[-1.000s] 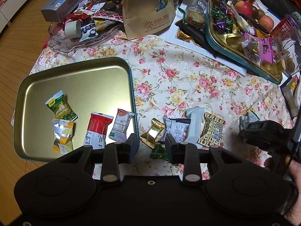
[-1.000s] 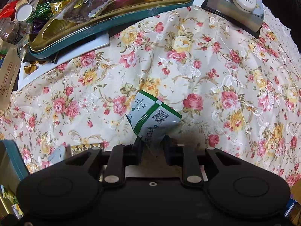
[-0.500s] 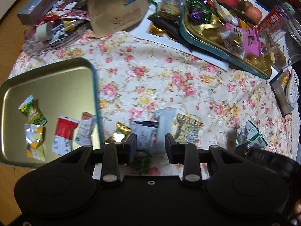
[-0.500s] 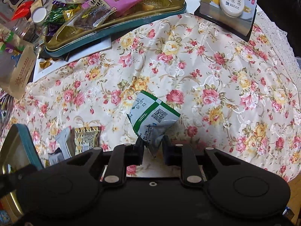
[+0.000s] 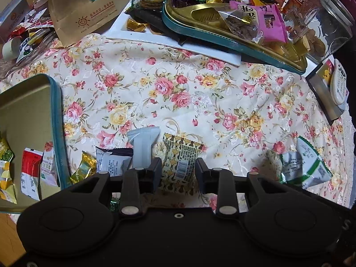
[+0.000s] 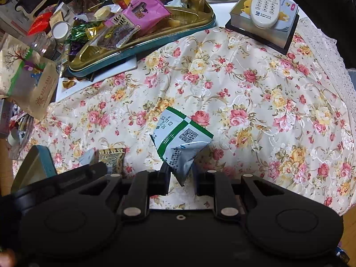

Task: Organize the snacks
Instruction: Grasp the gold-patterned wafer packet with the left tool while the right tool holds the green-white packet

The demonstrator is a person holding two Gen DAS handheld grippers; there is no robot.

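Left view: left gripper [image 5: 178, 172] wide, empty, fingers either side of gold patterned packet [image 5: 181, 161] lying flat on flowered cloth [image 5: 200, 93], long axis running away from tool; grey packet [image 5: 143, 148] just beside. Gold tin tray [image 5: 26, 111] off to left (smooth metal, teal rim).

Right view: right gripper [image 6: 180, 179] narrow, pinching corner of green-white packet [image 6: 180, 140], crinkly foil, raised off cloth.

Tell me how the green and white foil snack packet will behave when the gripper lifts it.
Held by one corner in the right gripper, the green and white foil snack packet looks puffy, so probably light. Its glossy foil may slip. It will likely swing.
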